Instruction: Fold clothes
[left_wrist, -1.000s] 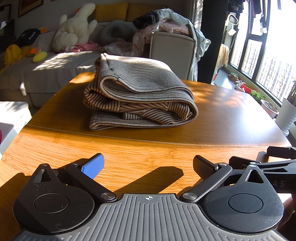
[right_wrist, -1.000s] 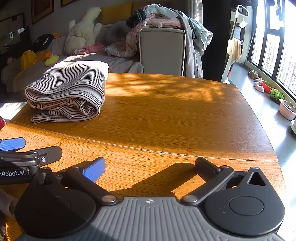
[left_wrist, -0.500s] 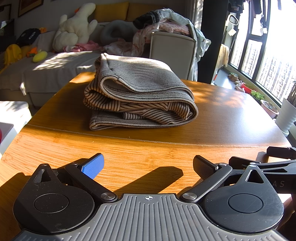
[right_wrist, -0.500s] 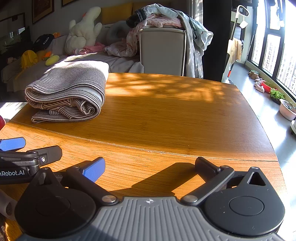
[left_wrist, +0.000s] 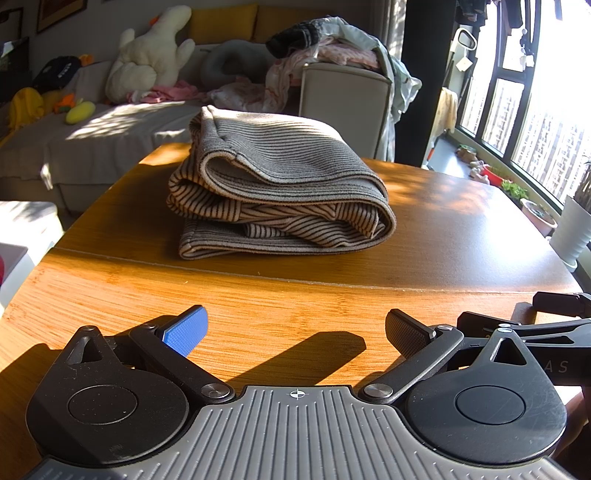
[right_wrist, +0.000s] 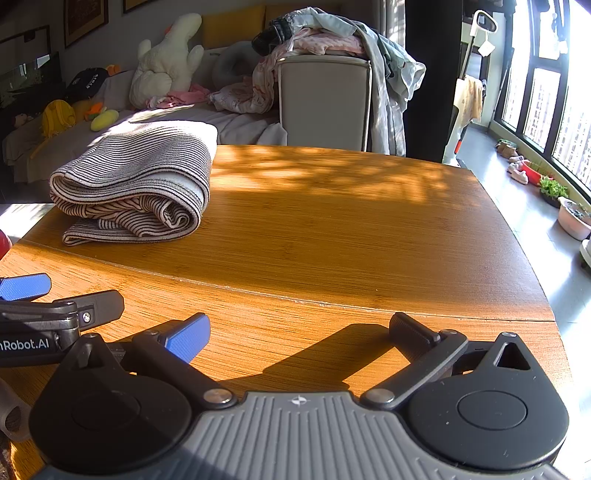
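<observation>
A striped grey and beige garment (left_wrist: 280, 192) lies folded in a thick bundle on the wooden table (left_wrist: 461, 229), ahead of my left gripper (left_wrist: 295, 330). It also shows in the right wrist view (right_wrist: 136, 184), at the far left of the table (right_wrist: 351, 229). My left gripper is open and empty, low over the table's near edge. My right gripper (right_wrist: 299, 332) is open and empty too, to the right of the left one. The left gripper's fingers (right_wrist: 26, 286) show at the left edge of the right wrist view.
A chair (right_wrist: 325, 103) heaped with loose clothes (right_wrist: 325, 37) stands behind the table. A sofa with a plush toy (left_wrist: 147, 70) is at the back left. Plant pots (right_wrist: 572, 221) stand by the windows on the right.
</observation>
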